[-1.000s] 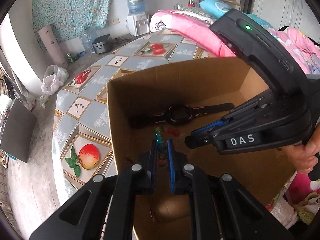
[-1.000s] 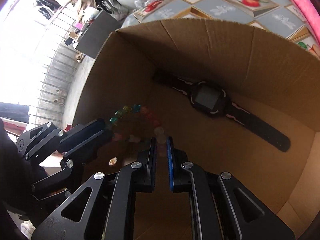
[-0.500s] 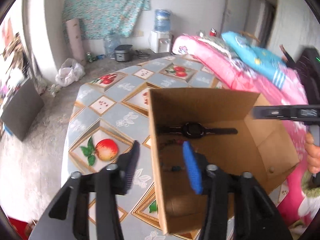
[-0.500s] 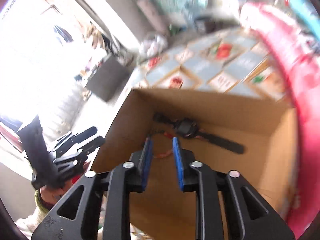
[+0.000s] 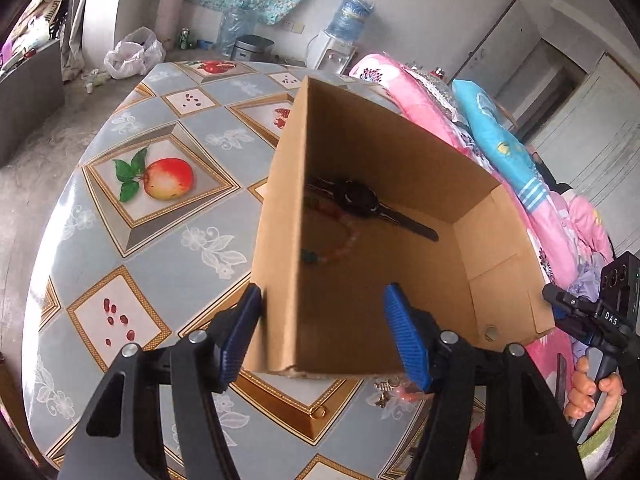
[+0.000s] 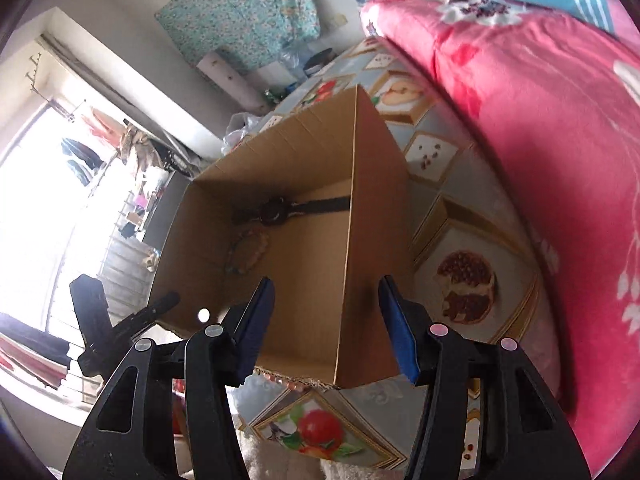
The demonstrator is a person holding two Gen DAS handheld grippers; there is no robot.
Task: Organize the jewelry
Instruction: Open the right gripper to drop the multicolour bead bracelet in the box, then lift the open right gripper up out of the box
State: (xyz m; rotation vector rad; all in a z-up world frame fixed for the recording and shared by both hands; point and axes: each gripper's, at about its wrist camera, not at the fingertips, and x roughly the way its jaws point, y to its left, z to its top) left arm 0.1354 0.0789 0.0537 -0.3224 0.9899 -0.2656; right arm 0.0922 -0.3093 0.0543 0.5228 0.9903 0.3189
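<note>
An open cardboard box (image 5: 500, 264) stands on the table. Inside lie a black watch (image 5: 360, 200) and a coloured bead bracelet (image 5: 340, 244), next to each other on the box floor. Both show in the right wrist view too: the watch (image 6: 280, 210) and the bracelet (image 6: 248, 252). My left gripper (image 5: 324, 336) is open and empty, above the box's near left corner. My right gripper (image 6: 326, 328) is open and empty, above the box's (image 6: 376, 200) near right corner. Small jewelry pieces (image 5: 388, 390) lie on the table in front of the box, partly hidden by my finger.
The table (image 5: 160, 240) has a fruit-patterned cloth and a rounded edge at left. A small ring (image 5: 318, 412) lies on it near the box. Pink and blue bedding (image 5: 500, 148) is piled beyond the table's right side. Each gripper shows in the other's view.
Both grippers have let go of the bracelet, opened wide and pulled up and back out of the box. The bracelet now lies on the box floor beside the watch.
</note>
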